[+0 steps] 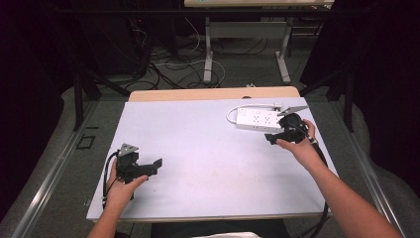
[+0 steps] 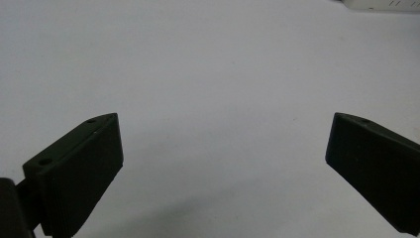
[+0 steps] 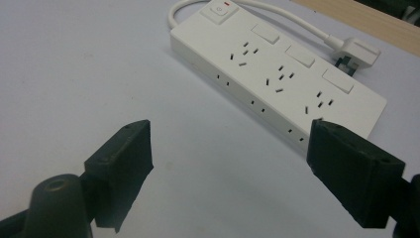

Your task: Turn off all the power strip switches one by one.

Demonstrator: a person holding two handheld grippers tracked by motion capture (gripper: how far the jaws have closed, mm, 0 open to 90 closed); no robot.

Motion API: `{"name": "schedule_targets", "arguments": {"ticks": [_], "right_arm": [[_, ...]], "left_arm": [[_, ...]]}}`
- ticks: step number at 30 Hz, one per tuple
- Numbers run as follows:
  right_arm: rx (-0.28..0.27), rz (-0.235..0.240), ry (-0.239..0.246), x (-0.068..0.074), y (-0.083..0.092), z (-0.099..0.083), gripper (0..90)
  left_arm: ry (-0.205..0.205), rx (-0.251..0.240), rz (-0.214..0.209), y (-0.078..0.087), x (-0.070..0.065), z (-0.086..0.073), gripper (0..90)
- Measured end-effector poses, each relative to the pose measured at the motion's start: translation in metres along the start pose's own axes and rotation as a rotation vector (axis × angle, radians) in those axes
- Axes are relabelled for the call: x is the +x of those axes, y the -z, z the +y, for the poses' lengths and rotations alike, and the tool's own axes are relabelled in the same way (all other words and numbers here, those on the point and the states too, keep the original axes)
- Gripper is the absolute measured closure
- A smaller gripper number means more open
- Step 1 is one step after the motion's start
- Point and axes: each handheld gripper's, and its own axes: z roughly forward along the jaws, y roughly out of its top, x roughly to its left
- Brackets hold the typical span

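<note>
A white power strip point(image 1: 257, 118) lies flat at the far right of the white table top point(image 1: 208, 153), its cord looping back to a plug point(image 1: 277, 105). My right gripper point(image 1: 270, 138) hovers just in front of the strip, open, with nothing between its jaws. In the right gripper view the strip point(image 3: 277, 74) lies beyond the open right gripper point(image 3: 230, 129), with its switch toward the far left and the plug point(image 3: 354, 52) behind it. My left gripper point(image 1: 157, 164) rests open near the front left. In the left gripper view the open left gripper point(image 2: 225, 124) is over bare table.
A wooden table edge point(image 1: 213, 94) runs along the far side of the white sheet. Behind it, loose cables point(image 1: 173, 64) lie on the floor around the metal legs of another table point(image 1: 208, 54). A corner of the strip point(image 2: 381, 5) is visible at the top right of the left gripper view.
</note>
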Motion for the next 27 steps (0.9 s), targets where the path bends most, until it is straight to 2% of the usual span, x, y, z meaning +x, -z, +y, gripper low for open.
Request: {"name": "schedule_targets", "arguments": {"ticks": [7,16,23,25,27], "right_arm": [[0.020,0.011,0.024,0.000,-0.007,0.021,22.7],[0.043,0.006,-0.001,-0.002,-0.012,0.040,23.3],[0.075,0.023,-0.014,-0.005,-0.019,0.054,25.0],[0.078,0.020,-0.030,-0.005,-0.022,0.057,25.5],[0.085,0.020,-0.022,-0.006,-0.024,0.059,25.5]], "left_arm": [[0.000,0.003,0.000,0.001,0.000,0.000,1.4],[-0.001,0.005,0.003,0.000,0.001,0.000,1.5],[-0.003,0.005,0.003,0.000,0.001,0.000,1.5],[-0.002,0.003,0.001,0.000,0.001,0.000,1.5],[-0.001,0.008,0.002,0.000,0.001,0.000,1.5]]}}
